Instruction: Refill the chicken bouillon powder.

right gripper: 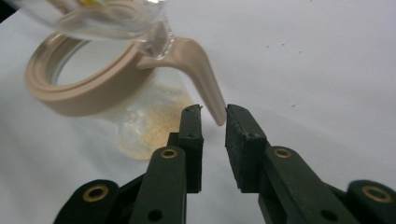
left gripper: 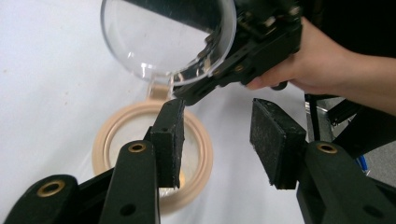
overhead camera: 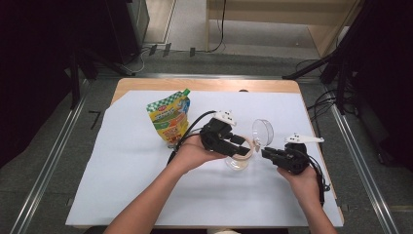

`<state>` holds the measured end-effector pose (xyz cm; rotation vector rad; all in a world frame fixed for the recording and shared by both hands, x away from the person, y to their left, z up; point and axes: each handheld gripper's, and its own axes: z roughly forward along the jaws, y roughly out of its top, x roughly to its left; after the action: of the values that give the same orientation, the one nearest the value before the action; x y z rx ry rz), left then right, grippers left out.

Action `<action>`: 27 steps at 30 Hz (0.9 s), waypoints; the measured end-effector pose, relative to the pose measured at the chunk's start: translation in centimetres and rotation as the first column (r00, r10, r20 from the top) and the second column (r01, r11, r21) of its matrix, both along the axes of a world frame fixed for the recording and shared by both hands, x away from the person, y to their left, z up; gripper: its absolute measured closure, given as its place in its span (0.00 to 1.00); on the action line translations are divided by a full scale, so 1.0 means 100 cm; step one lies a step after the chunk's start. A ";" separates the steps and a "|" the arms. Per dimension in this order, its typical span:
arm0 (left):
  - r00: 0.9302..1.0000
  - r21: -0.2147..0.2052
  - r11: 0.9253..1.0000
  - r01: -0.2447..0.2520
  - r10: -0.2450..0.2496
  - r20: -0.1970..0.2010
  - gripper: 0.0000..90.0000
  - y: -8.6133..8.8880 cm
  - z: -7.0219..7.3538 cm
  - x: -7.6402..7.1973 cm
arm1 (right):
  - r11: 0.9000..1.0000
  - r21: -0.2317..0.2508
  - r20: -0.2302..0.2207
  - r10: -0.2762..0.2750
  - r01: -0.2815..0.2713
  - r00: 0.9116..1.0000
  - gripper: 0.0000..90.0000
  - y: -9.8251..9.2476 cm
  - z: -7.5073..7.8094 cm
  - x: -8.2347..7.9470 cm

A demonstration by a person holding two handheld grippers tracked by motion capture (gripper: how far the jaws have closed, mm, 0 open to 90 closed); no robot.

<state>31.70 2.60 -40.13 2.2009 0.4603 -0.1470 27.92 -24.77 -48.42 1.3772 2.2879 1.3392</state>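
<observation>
A clear jar (overhead camera: 237,164) with a beige rim (left gripper: 105,140) stands on the white sheet, its round clear lid (overhead camera: 263,131) swung up on a hinge. A little tan powder (right gripper: 149,126) lies inside the jar. My left gripper (left gripper: 217,140) hangs over the jar with its jaws well apart; one pad sits above the rim and nothing is between them. My right gripper (right gripper: 213,112) comes in from the right with a narrow gap between its jaws. The tip of the beige latch tab (right gripper: 201,70) ends just at that gap, and the pads do not press on it.
A green and yellow spouted pouch (overhead camera: 169,117) stands at the back left of the white sheet (overhead camera: 122,165). The sheet covers most of the wooden table (overhead camera: 204,85). Bare sheet lies to the left and near the front edge.
</observation>
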 end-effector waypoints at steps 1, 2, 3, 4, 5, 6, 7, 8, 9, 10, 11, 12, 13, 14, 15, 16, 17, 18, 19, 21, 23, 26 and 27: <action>1.000 0.000 1.000 0.000 0.000 0.000 0.59 0.000 0.000 0.000 | 1.000 -0.001 0.003 0.002 -0.002 1.000 0.82 0.001 0.001 -0.002; 1.000 -0.007 1.000 -0.008 0.008 -0.009 0.59 0.003 -0.001 0.000 | 1.000 -0.001 0.003 0.002 -0.002 1.000 0.82 0.001 0.001 -0.002; 1.000 -0.006 1.000 -0.017 0.017 -0.012 0.55 0.007 -0.002 0.000 | 1.000 0.002 0.007 0.011 -0.011 1.000 0.79 0.002 0.001 -0.007; 1.000 -0.013 1.000 -0.029 0.028 -0.011 0.55 0.010 -0.004 -0.001 | 1.000 0.002 0.007 0.011 -0.011 1.000 0.79 0.002 0.001 -0.007; 0.999 -0.019 0.999 -0.035 0.034 -0.013 0.55 0.014 -0.005 0.000 | 1.000 0.007 -0.001 0.014 -0.014 1.000 0.77 0.003 0.001 -0.010; 0.999 -0.023 0.999 -0.037 0.037 -0.028 0.54 0.017 -0.006 0.001 | 1.000 0.013 0.001 0.019 -0.019 1.000 0.73 0.003 0.001 -0.012; 0.998 -0.021 0.999 -0.048 0.047 -0.040 0.54 0.020 -0.008 0.002 | 1.000 0.016 0.001 0.021 -0.021 1.000 0.69 0.004 0.001 -0.015; 0.998 -0.011 0.999 -0.052 0.052 -0.042 0.53 0.023 -0.009 0.004 | 1.000 0.014 0.007 0.022 -0.022 1.000 0.64 0.005 0.001 -0.017; 0.997 -0.013 0.998 -0.055 0.054 -0.048 0.53 0.024 -0.009 0.004 | 1.000 0.019 0.018 0.025 -0.025 1.000 0.60 0.007 0.002 -0.021; 0.997 -0.014 0.998 -0.056 0.056 -0.053 0.52 0.027 -0.009 0.005 | 0.999 0.022 0.022 0.029 -0.030 0.999 0.58 0.008 0.003 -0.023; 0.996 -0.019 0.998 -0.062 0.061 -0.058 0.51 0.028 -0.010 0.005 | 0.999 0.025 0.022 0.034 -0.034 0.999 0.57 0.009 0.003 -0.026; 0.996 -0.023 0.997 -0.068 0.066 -0.066 0.50 0.032 -0.010 0.005 | 0.999 0.032 0.023 0.042 -0.043 0.999 0.57 0.011 0.004 -0.028; 0.994 -0.023 0.996 -0.082 0.080 -0.073 0.49 0.034 -0.010 0.005 | 0.998 0.040 0.024 0.055 -0.056 0.998 0.57 0.013 0.004 -0.031; 0.993 -0.016 0.996 -0.091 0.090 -0.074 0.48 0.037 -0.010 0.005 | 0.996 0.050 0.027 0.074 -0.075 0.997 0.56 0.017 0.004 -0.035; 0.992 -0.015 0.995 -0.097 0.096 -0.081 0.48 0.039 -0.010 0.005 | 0.995 0.055 0.028 0.086 -0.087 0.996 0.56 0.020 0.004 -0.037; 0.991 -0.014 0.995 -0.102 0.100 -0.086 0.48 0.042 -0.010 0.005 | 0.995 0.055 0.028 0.086 -0.087 0.996 0.56 0.020 0.004 -0.037; 0.991 -0.022 0.994 -0.106 0.104 -0.085 0.48 0.044 -0.010 0.005 | 0.993 0.059 0.032 0.096 -0.097 0.995 0.56 0.023 0.005 -0.038; 0.991 -0.020 0.993 -0.112 0.111 -0.080 0.48 0.047 -0.010 0.005 | 0.991 0.059 0.040 0.119 -0.121 0.992 0.56 0.029 0.005 -0.039; 0.991 -0.016 0.993 -0.115 0.114 -0.073 0.48 0.050 -0.009 0.005 | 0.990 0.056 0.042 0.129 -0.131 0.991 0.56 0.031 0.004 -0.039; 0.989 -0.009 0.992 -0.128 0.128 -0.073 0.48 0.056 -0.009 0.004 | 0.989 0.057 0.040 0.135 -0.137 0.990 0.56 0.032 0.004 -0.040; 0.989 -0.006 0.991 -0.132 0.131 -0.073 0.49 0.061 -0.010 0.004 | 0.987 0.051 0.036 0.147 -0.149 0.988 0.56 0.035 0.003 -0.040; 0.987 -0.001 0.989 -0.146 0.146 -0.071 0.49 0.071 -0.009 0.005 | 0.986 0.046 0.039 0.161 -0.163 0.986 0.56 0.038 0.003 -0.040; 0.985 -0.005 0.988 -0.154 0.153 -0.076 0.49 0.074 -0.009 0.006 | 0.984 0.042 0.043 0.169 -0.170 0.985 0.56 0.040 0.003 -0.040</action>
<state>32.29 10.01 -40.99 2.1448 0.6681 -0.1494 23.91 -20.82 -48.13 1.1793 2.4093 1.4619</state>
